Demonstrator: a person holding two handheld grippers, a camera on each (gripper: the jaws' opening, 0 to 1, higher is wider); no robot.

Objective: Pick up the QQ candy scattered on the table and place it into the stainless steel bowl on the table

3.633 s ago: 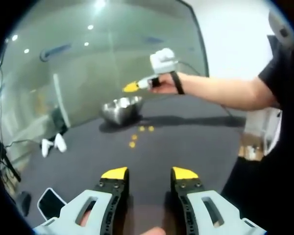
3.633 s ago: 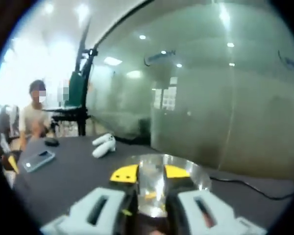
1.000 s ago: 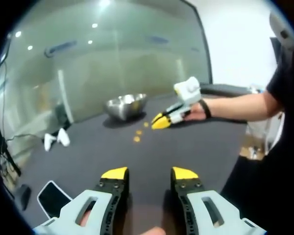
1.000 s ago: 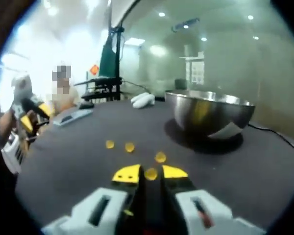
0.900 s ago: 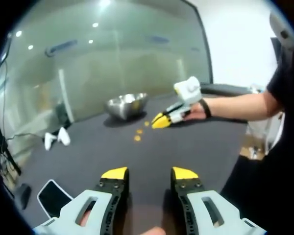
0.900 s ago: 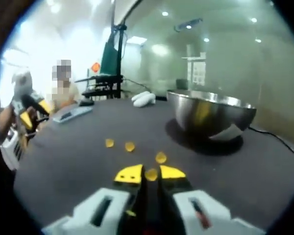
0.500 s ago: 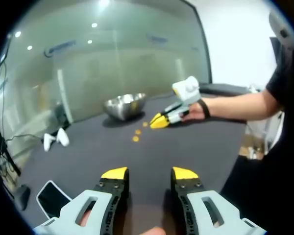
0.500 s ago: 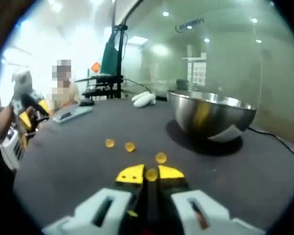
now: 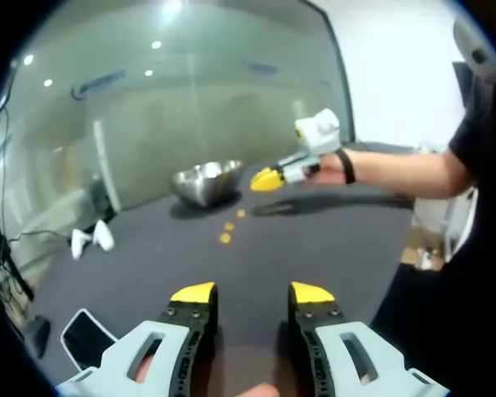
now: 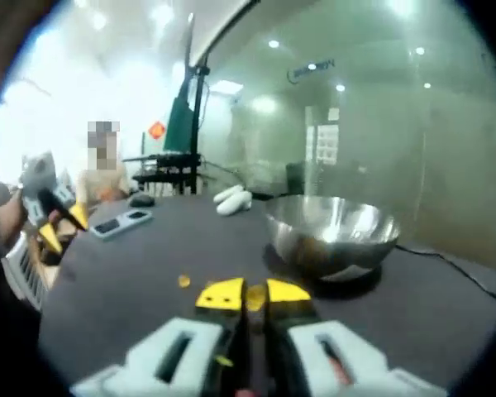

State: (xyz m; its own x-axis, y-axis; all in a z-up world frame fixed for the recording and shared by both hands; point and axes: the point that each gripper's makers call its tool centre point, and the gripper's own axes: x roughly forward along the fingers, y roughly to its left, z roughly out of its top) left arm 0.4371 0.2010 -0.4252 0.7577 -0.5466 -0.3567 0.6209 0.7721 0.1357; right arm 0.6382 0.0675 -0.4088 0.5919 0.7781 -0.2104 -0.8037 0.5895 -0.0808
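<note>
Right gripper view: the right gripper (image 10: 254, 295) is raised above a dark table (image 10: 132, 265), its yellow-tipped jaws closed almost together on one small orange QQ candy (image 10: 255, 298) pinched between the tips. The stainless steel bowl (image 10: 331, 231) sits on the table just ahead of those tips and a little to the right, its open mouth facing up. One loose candy (image 10: 183, 282) lies on the table short of the bowl, to its left.

Left gripper view: the left gripper (image 9: 252, 294) hangs well back from the bowl (image 9: 205, 181), jaws wide apart and holding nothing. Far ahead, the right gripper (image 9: 267, 179) shows in the air just right of the bowl's rim, with a forearm behind it. Two loose candies (image 9: 226, 232) lie on the table on the near side of the bowl.

The right gripper is much the nearer to the bowl. The coming move seems to turn on carrying the pinched candy forward and slightly right, over the rim, before the jaws part.
</note>
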